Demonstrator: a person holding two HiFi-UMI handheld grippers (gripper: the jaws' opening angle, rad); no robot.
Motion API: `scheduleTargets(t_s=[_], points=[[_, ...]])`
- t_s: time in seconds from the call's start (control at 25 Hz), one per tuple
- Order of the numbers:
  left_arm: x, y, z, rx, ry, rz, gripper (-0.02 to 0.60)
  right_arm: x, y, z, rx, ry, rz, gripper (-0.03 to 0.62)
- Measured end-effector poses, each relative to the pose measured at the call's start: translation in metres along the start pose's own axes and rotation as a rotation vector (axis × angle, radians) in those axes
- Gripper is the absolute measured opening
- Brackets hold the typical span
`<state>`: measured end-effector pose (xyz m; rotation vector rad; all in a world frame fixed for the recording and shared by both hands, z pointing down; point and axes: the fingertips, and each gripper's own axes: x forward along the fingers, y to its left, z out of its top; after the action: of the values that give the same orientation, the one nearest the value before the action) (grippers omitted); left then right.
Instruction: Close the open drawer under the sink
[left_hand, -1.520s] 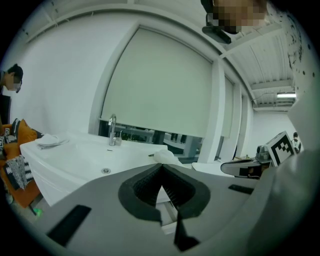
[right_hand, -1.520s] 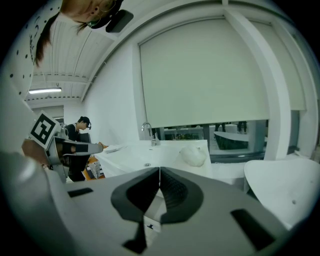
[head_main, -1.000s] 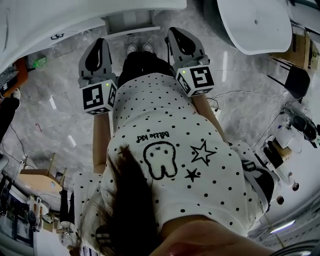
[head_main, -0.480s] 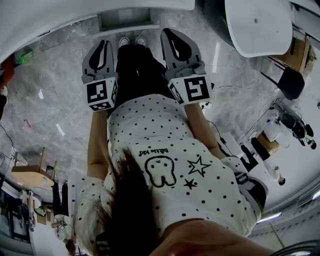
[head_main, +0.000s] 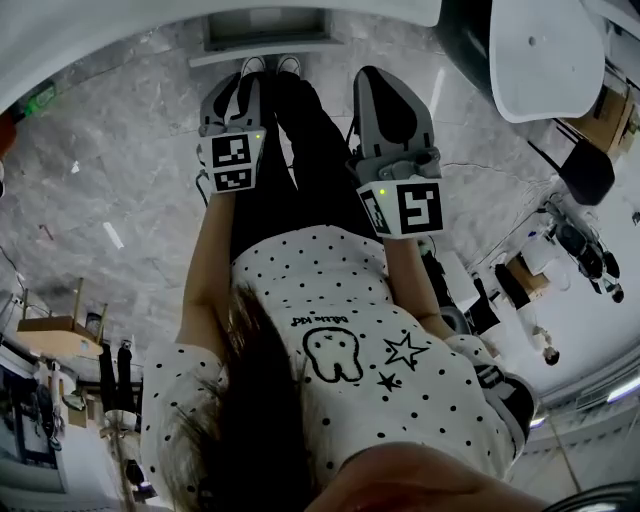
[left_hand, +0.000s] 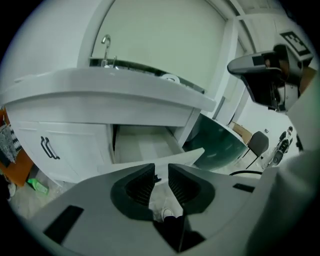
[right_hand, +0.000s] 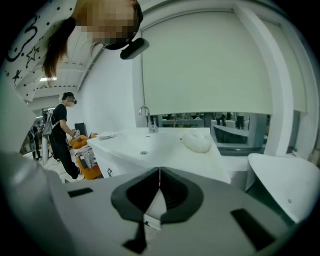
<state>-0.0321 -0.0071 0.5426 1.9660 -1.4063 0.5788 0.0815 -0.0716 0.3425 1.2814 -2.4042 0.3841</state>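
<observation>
The white drawer (left_hand: 142, 144) stands pulled out under the sink counter (left_hand: 100, 95), and at the top of the head view the drawer (head_main: 265, 28) shows beyond the person's shoes. My left gripper (left_hand: 161, 172) points down at the drawer's front edge from a short way off. Its jaws have just been opening, and only floor and a shoe show through the gap. In the head view the left gripper (head_main: 237, 95) hangs low over the person's legs. My right gripper (right_hand: 159, 171) is shut on nothing and faces the sink top higher up; the head view shows the right gripper (head_main: 385, 95) beside the left.
A closed cabinet door with dark handles (left_hand: 48, 148) sits left of the drawer. A dark green curved panel (left_hand: 220, 145) and a white tub (head_main: 540, 50) stand to the right. A faucet (right_hand: 145, 112) and a white lump (right_hand: 197, 142) are on the sink top. A person in black (right_hand: 62, 131) stands far left.
My left gripper has dropped a long way, down to drawer height, and its jaws have parted. The right gripper has sunk a little. The drawer has not moved.
</observation>
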Motion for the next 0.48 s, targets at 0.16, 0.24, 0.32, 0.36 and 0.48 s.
scheduleTargets(t_s=[0.16, 0.24, 0.32, 0.36, 0.48], points=[[0.038, 0.004, -0.038, 0.022, 0.062, 0.000, 0.081, 0.011, 0.002, -0.016, 0.024, 0.022, -0.014, 0.015], [0.060, 0.014, -0.056, 0.007, 0.095, 0.013, 0.084, 0.018, 0.003, -0.023, 0.031, 0.020, -0.014, 0.015], [0.078, 0.021, -0.069, -0.008, 0.118, 0.026, 0.088, 0.021, 0.003, -0.029, 0.042, 0.020, -0.017, 0.015], [0.086, 0.022, -0.075, -0.012, 0.125, 0.026, 0.090, 0.021, 0.003, -0.033, 0.048, 0.023, -0.020, 0.015], [0.106, 0.023, -0.085, -0.016, 0.140, 0.011, 0.101, 0.022, 0.004, -0.044, 0.062, 0.040, -0.027, 0.015]])
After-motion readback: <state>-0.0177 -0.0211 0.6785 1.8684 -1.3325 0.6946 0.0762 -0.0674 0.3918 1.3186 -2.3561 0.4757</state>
